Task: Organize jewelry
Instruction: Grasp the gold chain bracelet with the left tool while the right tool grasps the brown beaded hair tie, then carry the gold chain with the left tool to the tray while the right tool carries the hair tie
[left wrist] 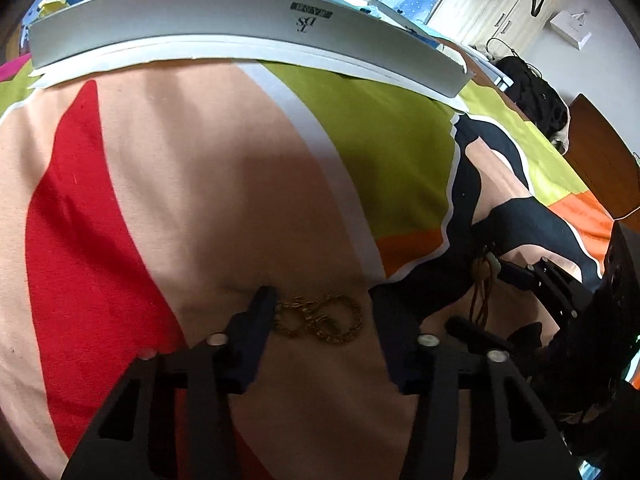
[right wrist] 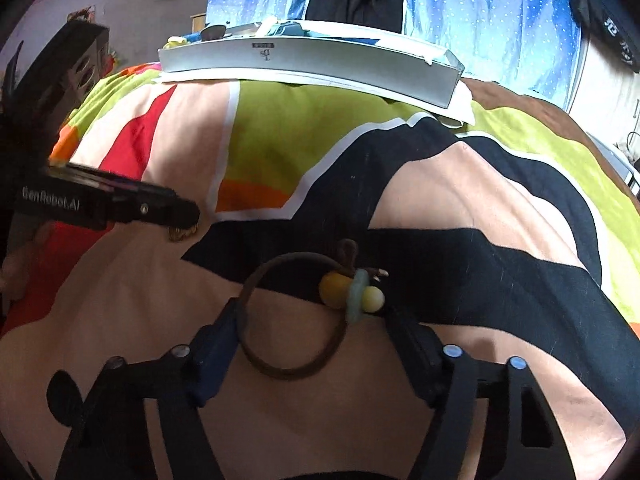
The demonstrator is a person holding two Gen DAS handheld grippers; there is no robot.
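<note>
A gold chain lies in loops on the patterned bedspread. My left gripper is open, with a finger on each side of the chain, the left finger touching its end. A brown cord bracelet with yellow and pale green beads lies on the cloth. Around it my right gripper stands open, one finger by the cord and the other by the beads. In the left wrist view the bracelet and the right gripper show at the right. The left gripper and a bit of chain show in the right wrist view.
A long white box with a printed logo lies across the bed beyond both pieces, on a white sheet; it shows as the white box in the right wrist view. A blue dotted curtain hangs behind. A wooden cabinet stands at the far right.
</note>
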